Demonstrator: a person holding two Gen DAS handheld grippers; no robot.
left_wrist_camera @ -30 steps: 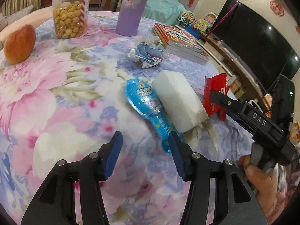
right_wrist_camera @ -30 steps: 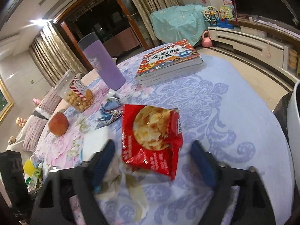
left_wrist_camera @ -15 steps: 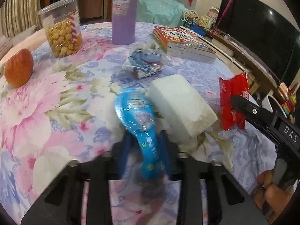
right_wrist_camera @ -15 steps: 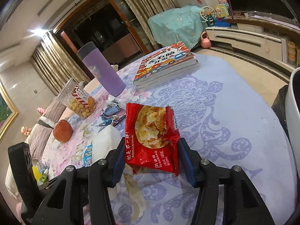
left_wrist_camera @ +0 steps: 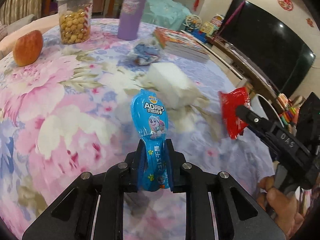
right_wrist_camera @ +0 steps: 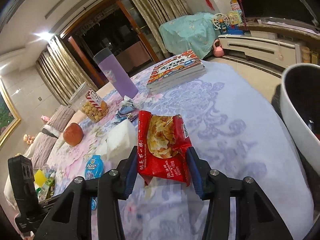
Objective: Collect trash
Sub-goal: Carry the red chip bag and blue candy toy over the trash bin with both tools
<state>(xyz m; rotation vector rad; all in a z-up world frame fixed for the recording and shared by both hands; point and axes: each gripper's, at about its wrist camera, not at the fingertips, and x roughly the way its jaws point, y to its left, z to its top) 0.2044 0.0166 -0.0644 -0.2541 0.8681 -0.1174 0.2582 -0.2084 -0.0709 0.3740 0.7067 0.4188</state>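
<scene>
My left gripper (left_wrist_camera: 154, 156) is shut on a blue snack wrapper (left_wrist_camera: 151, 118) and holds it lifted above the floral tablecloth (left_wrist_camera: 60, 104). My right gripper (right_wrist_camera: 162, 160) is shut on a red chip bag (right_wrist_camera: 162, 140), held up off the table; the bag also shows in the left wrist view (left_wrist_camera: 233, 110). A crumpled blue and white wrapper (left_wrist_camera: 146, 55) lies near the purple cup. A white foam block (left_wrist_camera: 170, 84) lies mid-table. The blue wrapper also shows in the right wrist view (right_wrist_camera: 94, 167).
A purple cup (left_wrist_camera: 132, 12), a jar of snack balls (left_wrist_camera: 75, 18), an apple (left_wrist_camera: 28, 48) and a stack of books (left_wrist_camera: 180, 42) stand at the far side. A white bin with a dark liner (right_wrist_camera: 302, 108) sits beyond the table's right edge.
My left gripper moved onto the blue wrapper, shut on it and lifted it. My right gripper closed on the red chip bag and raised it.
</scene>
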